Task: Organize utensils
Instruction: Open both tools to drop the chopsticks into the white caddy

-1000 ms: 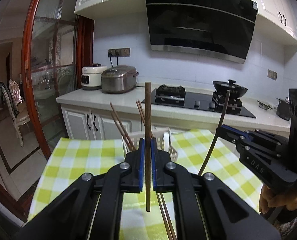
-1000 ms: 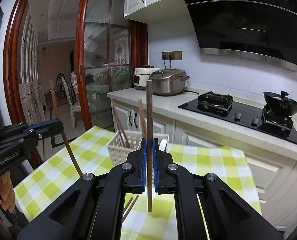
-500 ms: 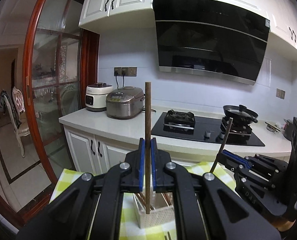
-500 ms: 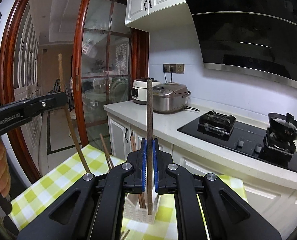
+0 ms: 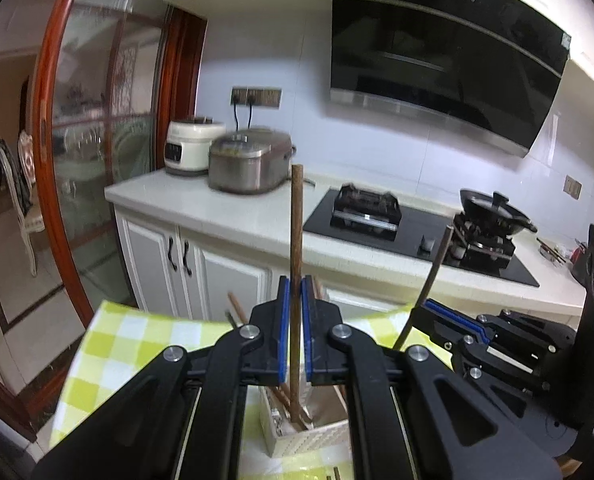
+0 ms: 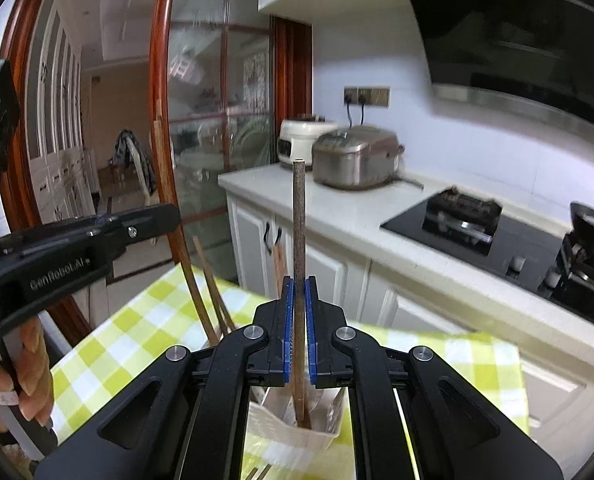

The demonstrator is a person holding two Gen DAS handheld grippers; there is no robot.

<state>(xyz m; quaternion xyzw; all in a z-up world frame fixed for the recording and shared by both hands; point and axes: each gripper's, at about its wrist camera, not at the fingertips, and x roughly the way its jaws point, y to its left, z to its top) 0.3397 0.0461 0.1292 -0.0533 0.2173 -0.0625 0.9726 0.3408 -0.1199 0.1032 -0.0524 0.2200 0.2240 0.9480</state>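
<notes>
Chopsticks, one to each gripper, both stood upright. The left gripper (image 5: 295,332) has its blue pads closed on a dark wooden chopstick (image 5: 296,232), pinched low on the shaft so most of the length stands above the jaws and the tip hangs over the white basket (image 5: 309,438). The right gripper (image 6: 298,332) is closed the same way on its own chopstick (image 6: 299,224), whose lower end looks to be just inside the basket's rim (image 6: 297,438), though the gripper body hides much of it.

These sticks are light, stiff and thin, and smooth enough that I'd expect them to swivel between flat pads if nudged; a hold nearer the middle would steady them. Nothing here is fragile.

More chopsticks (image 6: 213,300) already lean in the basket, which sits on the yellow checked cloth (image 5: 133,344). A few others seem to lie loose on the cloth in front.
</notes>
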